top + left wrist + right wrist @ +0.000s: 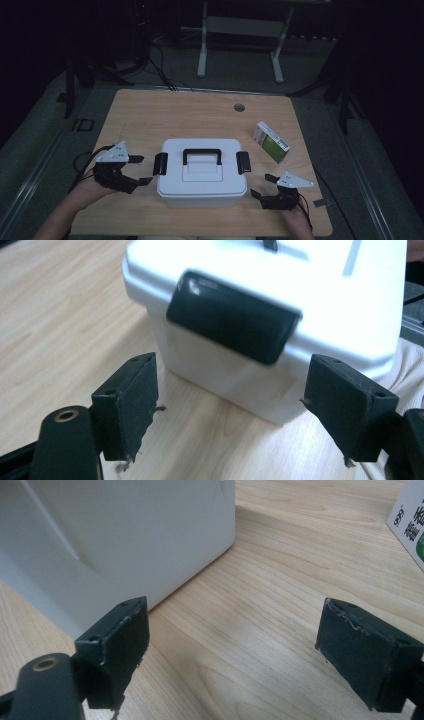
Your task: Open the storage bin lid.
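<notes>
- The white storage box (pixel 202 176) sits on the wooden table (pixel 150 115), near its six o'clock edge and midway between the two grippers, with its lid on and a black handle (pixel 202 154) lying flat on top.
- The left gripper (pixel 141 170) hangs at the box's nine o'clock, jaws spread wide and empty, pointed at the black side latch (pixel 232 317).
- The right gripper (pixel 263 185) rests at the box's four o'clock, jaws parted with only bare tabletop between them, clear of the box wall.
- A small green and white carton (pixel 271 141) lies at the box's two o'clock, well apart.
</notes>
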The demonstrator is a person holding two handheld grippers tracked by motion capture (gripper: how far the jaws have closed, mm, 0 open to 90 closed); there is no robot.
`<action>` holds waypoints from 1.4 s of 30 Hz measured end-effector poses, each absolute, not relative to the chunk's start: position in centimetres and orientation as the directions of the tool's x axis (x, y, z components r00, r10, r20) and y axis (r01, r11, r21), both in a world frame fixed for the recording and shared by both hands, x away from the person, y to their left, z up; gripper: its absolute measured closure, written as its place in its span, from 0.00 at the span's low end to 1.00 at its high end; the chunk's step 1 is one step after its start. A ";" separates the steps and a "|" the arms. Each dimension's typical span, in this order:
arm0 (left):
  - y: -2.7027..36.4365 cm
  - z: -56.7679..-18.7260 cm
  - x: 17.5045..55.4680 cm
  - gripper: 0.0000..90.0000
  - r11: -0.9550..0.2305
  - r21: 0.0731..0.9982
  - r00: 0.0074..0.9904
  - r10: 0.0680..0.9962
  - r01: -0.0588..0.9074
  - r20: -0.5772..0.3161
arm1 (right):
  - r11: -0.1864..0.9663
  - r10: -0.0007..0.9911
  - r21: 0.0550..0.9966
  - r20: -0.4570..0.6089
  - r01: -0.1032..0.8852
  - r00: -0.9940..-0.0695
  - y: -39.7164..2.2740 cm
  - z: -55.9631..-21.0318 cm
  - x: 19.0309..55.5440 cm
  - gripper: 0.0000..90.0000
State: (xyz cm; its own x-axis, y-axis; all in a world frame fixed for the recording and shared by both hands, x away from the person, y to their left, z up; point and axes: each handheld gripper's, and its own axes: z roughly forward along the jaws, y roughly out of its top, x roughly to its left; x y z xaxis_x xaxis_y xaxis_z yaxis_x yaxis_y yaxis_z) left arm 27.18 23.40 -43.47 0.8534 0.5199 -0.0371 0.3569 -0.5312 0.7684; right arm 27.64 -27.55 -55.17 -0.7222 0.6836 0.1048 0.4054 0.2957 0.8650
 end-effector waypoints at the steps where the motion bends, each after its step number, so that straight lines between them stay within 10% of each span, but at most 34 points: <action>1: 23.2 -43.2 27.3 0.24 -0.532 0.769 0.856 0.515 0.355 -0.040 | 0.296 0.684 0.864 0.106 0.407 -0.722 -27.6 -55.2 27.6 0.15; 42: 13.5 -40.6 33.2 0.30 -0.631 0.728 0.938 0.342 0.270 -0.052 | 0.288 0.673 0.865 0.123 0.412 -0.730 -27.7 -55.2 27.7 0.15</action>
State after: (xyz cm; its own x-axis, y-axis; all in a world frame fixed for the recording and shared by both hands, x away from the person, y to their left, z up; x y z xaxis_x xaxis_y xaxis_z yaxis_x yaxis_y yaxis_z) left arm 33.24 13.48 -40.60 0.9383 0.3418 -0.0524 0.2703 -0.6306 0.7275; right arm 27.72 -27.70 -55.24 -0.7296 0.6727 0.1229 0.4115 0.2884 0.8646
